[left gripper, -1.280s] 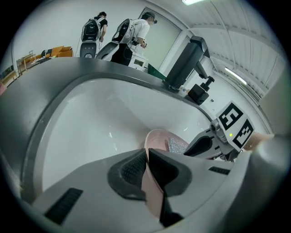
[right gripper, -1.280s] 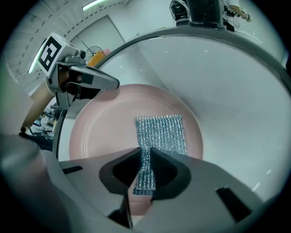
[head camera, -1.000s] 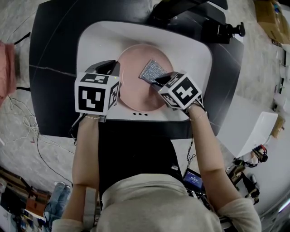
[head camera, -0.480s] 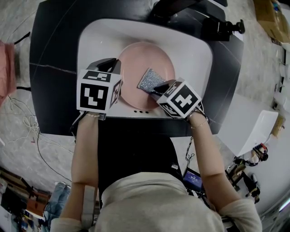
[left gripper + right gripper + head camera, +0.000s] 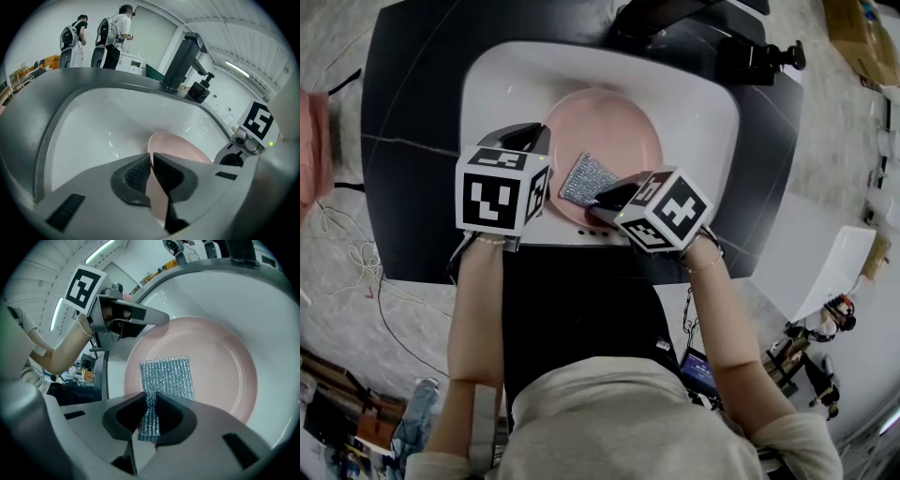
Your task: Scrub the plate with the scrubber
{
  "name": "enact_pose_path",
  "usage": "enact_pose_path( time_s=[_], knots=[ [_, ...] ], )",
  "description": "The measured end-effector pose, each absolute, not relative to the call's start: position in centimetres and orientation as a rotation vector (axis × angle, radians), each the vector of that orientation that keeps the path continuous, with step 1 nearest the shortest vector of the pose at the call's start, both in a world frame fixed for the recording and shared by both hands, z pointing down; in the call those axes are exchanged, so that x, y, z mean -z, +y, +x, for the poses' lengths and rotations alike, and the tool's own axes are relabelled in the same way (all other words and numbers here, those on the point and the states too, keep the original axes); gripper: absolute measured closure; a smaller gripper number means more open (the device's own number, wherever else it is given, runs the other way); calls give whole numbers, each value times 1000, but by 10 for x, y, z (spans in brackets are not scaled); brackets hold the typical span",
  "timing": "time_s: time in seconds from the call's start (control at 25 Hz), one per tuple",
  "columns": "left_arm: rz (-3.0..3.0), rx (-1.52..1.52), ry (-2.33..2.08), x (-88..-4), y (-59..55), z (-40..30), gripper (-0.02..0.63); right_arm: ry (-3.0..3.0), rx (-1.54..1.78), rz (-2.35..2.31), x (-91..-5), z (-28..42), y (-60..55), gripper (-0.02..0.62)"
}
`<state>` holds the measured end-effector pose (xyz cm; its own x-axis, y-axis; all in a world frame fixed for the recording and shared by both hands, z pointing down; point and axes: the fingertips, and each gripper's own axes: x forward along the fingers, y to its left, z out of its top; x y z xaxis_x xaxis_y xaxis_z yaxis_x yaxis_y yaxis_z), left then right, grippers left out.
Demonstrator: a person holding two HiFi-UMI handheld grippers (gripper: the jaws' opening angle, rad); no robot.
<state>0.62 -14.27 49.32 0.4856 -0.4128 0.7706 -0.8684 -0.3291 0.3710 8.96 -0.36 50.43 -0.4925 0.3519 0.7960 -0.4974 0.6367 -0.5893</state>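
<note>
I have my left gripper (image 5: 151, 158) pinched narrow on the left rim of the pink plate (image 5: 619, 122), which lies flat in the white sink (image 5: 698, 103), nearer its front edge than its back. My right gripper (image 5: 151, 401) is clamped on one end of the silvery scrubber (image 5: 169, 375). The scrubber's free part rests on the plate's face toward the sink's front edge.

Basin (image 5: 703, 112): wide bare white strip right of and beyond plate (image 5: 623, 122), room to pass there. Plate's far and right parts uncovered. Left rim taken by left gripper (image 5: 536, 141), clamped on it. Near rim crowded: right gripper (image 5: 600, 200) gripping scrubber (image 5: 586, 178), near left gripper's cube. Faucet (image 5: 670, 17) stands at basin's far edge.
</note>
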Motion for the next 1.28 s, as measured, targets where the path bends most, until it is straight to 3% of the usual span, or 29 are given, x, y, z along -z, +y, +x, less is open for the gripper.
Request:
enact_pose_path(
  time_s=[0.76, 1.28],
  knots=[
    [1922, -711, -1056, -496, -143, 6, 571, -1996, -1298, 287, -507, 44, -49, 523],
    [1920, -686, -1069, -494, -148, 2, 574, -2063, -1160, 399, -516, 44, -85, 526]
  ],
)
